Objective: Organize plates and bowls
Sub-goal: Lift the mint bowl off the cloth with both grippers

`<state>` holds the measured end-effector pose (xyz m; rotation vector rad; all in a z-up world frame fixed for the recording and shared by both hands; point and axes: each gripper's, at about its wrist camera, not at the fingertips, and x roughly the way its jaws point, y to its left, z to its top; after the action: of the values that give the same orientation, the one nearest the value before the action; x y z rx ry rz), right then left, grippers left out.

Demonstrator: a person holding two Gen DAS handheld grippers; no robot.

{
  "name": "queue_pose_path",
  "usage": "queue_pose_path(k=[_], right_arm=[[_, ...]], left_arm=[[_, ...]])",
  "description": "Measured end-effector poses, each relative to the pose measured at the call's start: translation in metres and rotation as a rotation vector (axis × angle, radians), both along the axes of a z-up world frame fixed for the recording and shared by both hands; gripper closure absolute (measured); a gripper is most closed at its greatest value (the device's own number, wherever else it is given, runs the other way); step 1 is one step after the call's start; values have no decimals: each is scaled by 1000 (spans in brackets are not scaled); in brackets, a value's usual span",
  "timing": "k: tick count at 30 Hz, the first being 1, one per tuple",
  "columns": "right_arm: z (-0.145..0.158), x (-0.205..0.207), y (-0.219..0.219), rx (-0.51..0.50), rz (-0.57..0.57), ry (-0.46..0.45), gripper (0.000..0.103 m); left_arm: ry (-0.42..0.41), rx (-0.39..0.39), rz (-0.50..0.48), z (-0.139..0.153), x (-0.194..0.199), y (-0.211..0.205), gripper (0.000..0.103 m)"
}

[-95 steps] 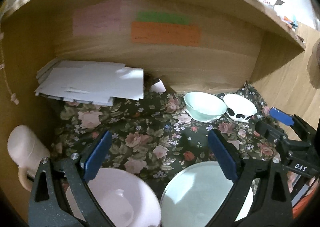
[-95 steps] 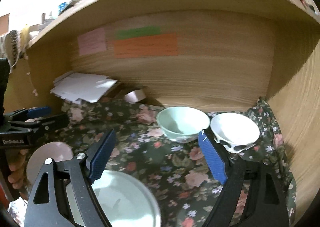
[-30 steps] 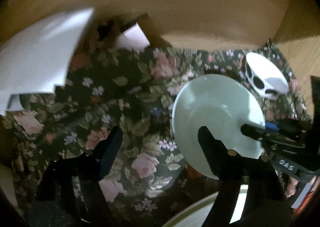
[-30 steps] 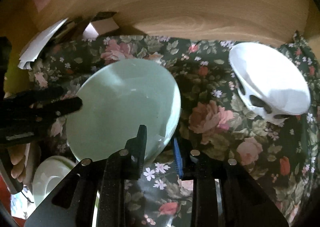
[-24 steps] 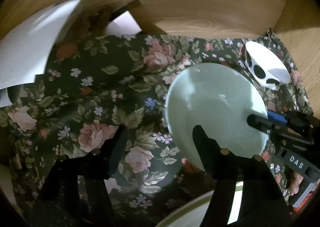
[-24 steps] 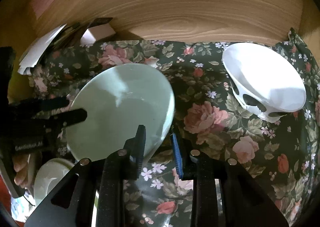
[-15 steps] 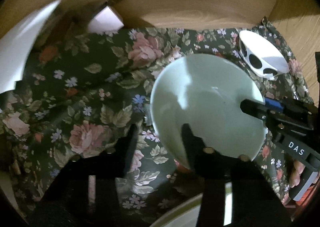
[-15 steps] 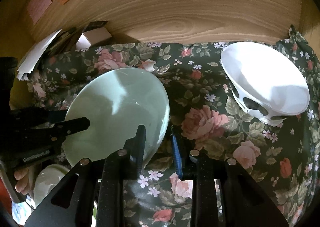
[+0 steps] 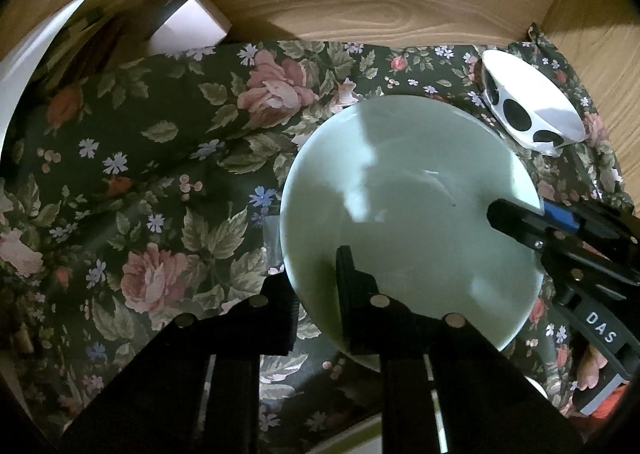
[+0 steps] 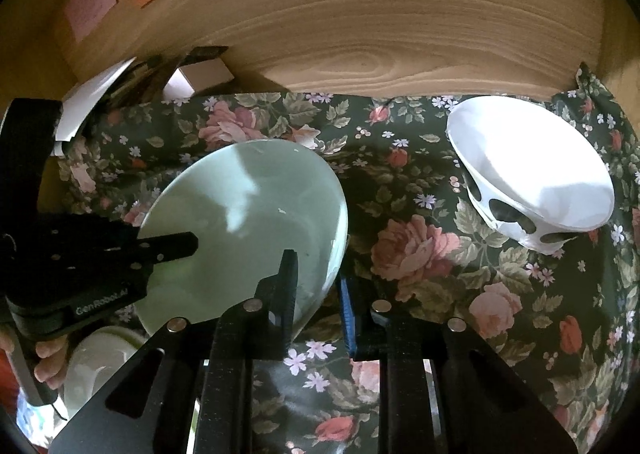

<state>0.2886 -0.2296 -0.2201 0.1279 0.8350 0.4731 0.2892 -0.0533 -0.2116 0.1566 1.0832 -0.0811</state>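
green bowl (image 9: 408,189): smooth glazed ceramic look, glossy, pale highlights on the inside
white bowl (image 10: 532,169): glossy, smooth, black patches on the outer wall
cloth (image 9: 168,157): matt woven fabric, floral print, soft folds
shelf wall (image 10: 400,25): wood, visible grain, satin finish
left gripper (image 9: 316,286): matt black plastic, small metal studs
right gripper (image 10: 318,290): matt black plastic, blue pad
papers (image 10: 96,97): matt white

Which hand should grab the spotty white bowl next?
Probably the right gripper: the spotted white bowl sits on its side. But both it and the left gripper are shut on the green bowl.
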Motion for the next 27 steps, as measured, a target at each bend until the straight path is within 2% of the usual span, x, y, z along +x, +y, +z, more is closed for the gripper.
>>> queue_pose_path(k=[4, 10, 16, 27], right_arm=[[6, -4, 1, -4, -12, -16, 85], [27, -20, 0, -2, -27, -72, 85], [47, -41, 4, -8, -33, -135, 85], [67, -74, 20, -3, -18, -189, 85]], left_arm=[[-8, -4, -5, 4, -2, -1, 87], [-74, -18, -13, 24, -16, 0, 87], [-126, -53, -17, 44, -36, 5, 87], [-209, -78, -5, 72, -79, 18, 87]])
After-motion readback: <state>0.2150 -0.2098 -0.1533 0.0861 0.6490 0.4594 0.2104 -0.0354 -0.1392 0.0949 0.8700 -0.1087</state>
